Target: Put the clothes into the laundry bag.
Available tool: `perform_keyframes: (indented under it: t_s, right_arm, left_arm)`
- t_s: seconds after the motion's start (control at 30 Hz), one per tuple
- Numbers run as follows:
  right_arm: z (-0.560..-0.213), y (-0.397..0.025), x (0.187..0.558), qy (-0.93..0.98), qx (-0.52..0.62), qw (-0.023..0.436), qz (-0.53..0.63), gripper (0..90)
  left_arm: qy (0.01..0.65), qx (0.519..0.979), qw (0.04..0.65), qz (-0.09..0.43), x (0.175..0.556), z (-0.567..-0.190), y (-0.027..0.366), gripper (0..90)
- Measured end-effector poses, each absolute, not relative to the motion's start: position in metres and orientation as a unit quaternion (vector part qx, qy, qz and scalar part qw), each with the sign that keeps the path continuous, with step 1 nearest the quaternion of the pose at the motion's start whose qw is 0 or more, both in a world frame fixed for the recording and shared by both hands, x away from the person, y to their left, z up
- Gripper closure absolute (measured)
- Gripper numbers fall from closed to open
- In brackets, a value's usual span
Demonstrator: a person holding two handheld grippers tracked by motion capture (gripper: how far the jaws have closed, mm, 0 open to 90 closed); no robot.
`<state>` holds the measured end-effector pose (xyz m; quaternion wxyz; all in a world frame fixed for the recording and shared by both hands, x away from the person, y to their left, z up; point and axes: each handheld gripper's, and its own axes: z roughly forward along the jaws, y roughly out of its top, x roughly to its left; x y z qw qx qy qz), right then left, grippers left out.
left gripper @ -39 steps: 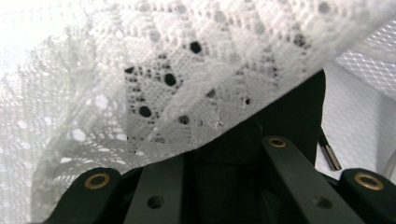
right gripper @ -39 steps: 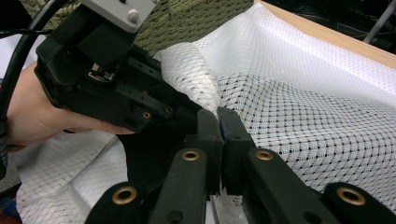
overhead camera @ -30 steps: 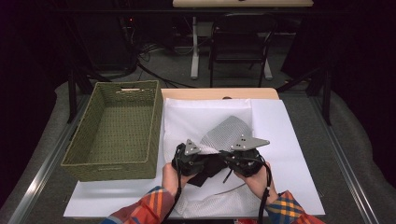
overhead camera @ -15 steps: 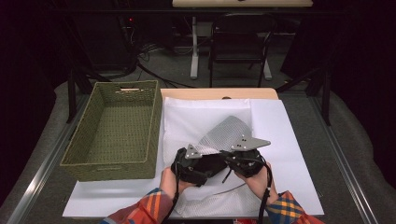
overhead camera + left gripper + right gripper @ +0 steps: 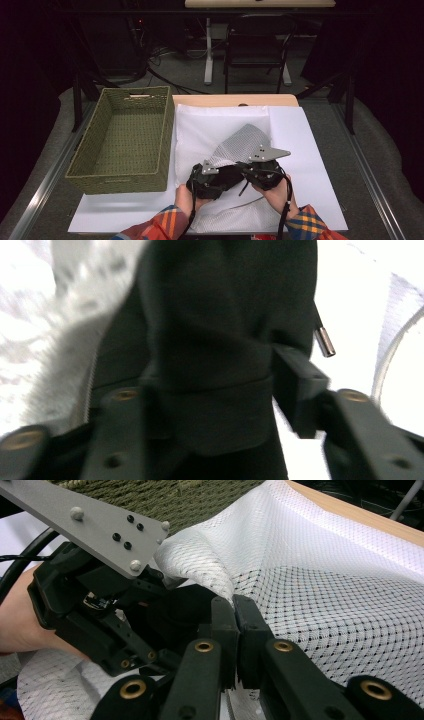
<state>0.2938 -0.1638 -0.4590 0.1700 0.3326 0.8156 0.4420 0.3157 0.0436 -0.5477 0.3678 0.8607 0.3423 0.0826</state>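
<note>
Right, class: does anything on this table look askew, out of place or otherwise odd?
Yes: the white mesh bag is not flat. One corner is pulled up into a peak, pinched by the right tool. The left tool grips a dark garment. The basket sits square.

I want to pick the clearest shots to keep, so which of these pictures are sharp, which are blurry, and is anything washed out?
High view: evenly lit table, basket sharp, room behind very dark. Left gripper view: black cloth close to the lens is blurred, and the white surface behind is washed out. Right gripper view: sharp, the white mesh weave shows clearly where the right gripper pinches it.
</note>
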Motion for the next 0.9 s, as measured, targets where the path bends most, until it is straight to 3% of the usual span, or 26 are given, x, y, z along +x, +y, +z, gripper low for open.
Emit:
perform_keyframes:
  t_s: [0.1, 0.2, 0.37, 0.67, 0.9]
  right_arm:
    - [-0.459, -0.163, 0.294, 0.816, 0.332, 0.170, 0.442, 88.6]
    - [-0.459, -0.163, 0.293, 0.815, 0.333, 0.170, 0.442, 88.6]
    - [-0.458, -0.163, 0.293, 0.814, 0.333, 0.171, 0.444, 88.6]
    - [-0.457, -0.164, 0.294, 0.813, 0.335, 0.170, 0.446, 88.6]
    - [-0.459, -0.164, 0.294, 0.815, 0.333, 0.170, 0.444, 88.6]
  left_arm:
    - [0.347, 0.858, 0.371, 0.080, 0.318, -0.548, 0.046, 66.8]
    - [0.350, 0.853, 0.379, 0.077, 0.322, -0.548, 0.048, 75.1]
    - [0.350, 0.853, 0.379, 0.078, 0.326, -0.544, 0.048, 77.8]
    - [0.348, 0.850, 0.384, 0.097, 0.339, -0.545, 0.047, 76.2]
    - [0.329, 0.864, 0.374, 0.074, 0.337, -0.542, 0.047, 56.8]
